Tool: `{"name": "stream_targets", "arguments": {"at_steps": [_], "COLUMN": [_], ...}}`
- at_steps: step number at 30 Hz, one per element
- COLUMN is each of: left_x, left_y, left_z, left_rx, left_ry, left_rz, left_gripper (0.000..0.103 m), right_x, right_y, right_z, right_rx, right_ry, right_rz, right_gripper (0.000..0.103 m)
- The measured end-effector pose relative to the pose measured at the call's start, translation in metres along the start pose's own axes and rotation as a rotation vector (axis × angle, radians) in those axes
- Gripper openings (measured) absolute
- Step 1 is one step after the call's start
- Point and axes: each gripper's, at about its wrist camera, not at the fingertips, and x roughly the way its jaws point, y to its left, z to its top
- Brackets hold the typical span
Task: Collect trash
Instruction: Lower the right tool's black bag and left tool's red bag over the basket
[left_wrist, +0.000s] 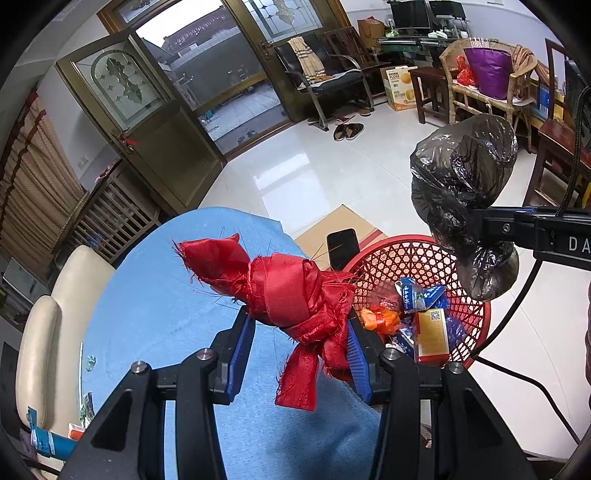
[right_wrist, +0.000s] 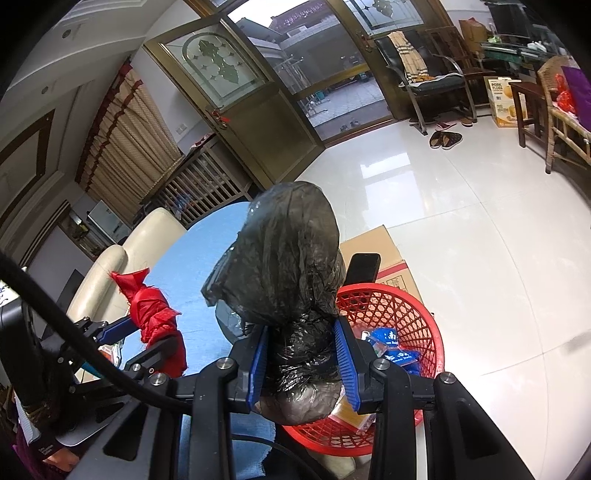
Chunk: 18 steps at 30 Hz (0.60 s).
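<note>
The left gripper (left_wrist: 299, 328) is squeezing a knotted bundle of red cloth (left_wrist: 284, 291) between its blue pads. The right gripper (right_wrist: 301, 363) is squeezing a crumpled black plastic bag (right_wrist: 288, 258) the same way. So both are clenched, each on its own piece of trash, and both pieces are up in the air.

The red basket (left_wrist: 476, 325) sits just past the edge of the blue table cover (left_wrist: 155, 295), low and a little to the right. It already has some blue wrappers (left_wrist: 421, 297), an orange wrapper (left_wrist: 380, 317) and a small yellow box (left_wrist: 434, 332) inside. A dark phone (left_wrist: 341, 247) leans at the basket's far rim, next to a cardboard box (left_wrist: 332, 225) on the floor.

The step in hand looks like carrying the trash to the basket. The black bag hangs about over the near side of the basket, so it seems close to being dropped. The red cloth is over the table edge, just beside the basket.

Next, each gripper likely needs to get right over the basket and let go. The red cloth has farther to go. Its loose end could catch on the pads, and the phone should not get knocked.
</note>
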Motion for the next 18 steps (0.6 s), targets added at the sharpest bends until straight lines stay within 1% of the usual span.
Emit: {"name": "stream_targets", "arguments": {"at_steps": [11,18], "left_x": [0.009,0.014], "left_y": [0.001,0.004], "left_z": [-0.001,-0.001], "left_rx": [-0.008,-0.024], "left_ry": [0.014,0.007], "left_rz": [-0.02,-0.057], "left_gripper": [0.05,0.051], "right_x": [0.008,0.012], "right_y": [-0.003,-0.008], "right_z": [0.0,-0.002], "right_rx": [0.015,0.027], "right_ry": [0.018,0.024], "right_rz": [-0.011,-0.032], "right_gripper": [0.038,0.039]}}
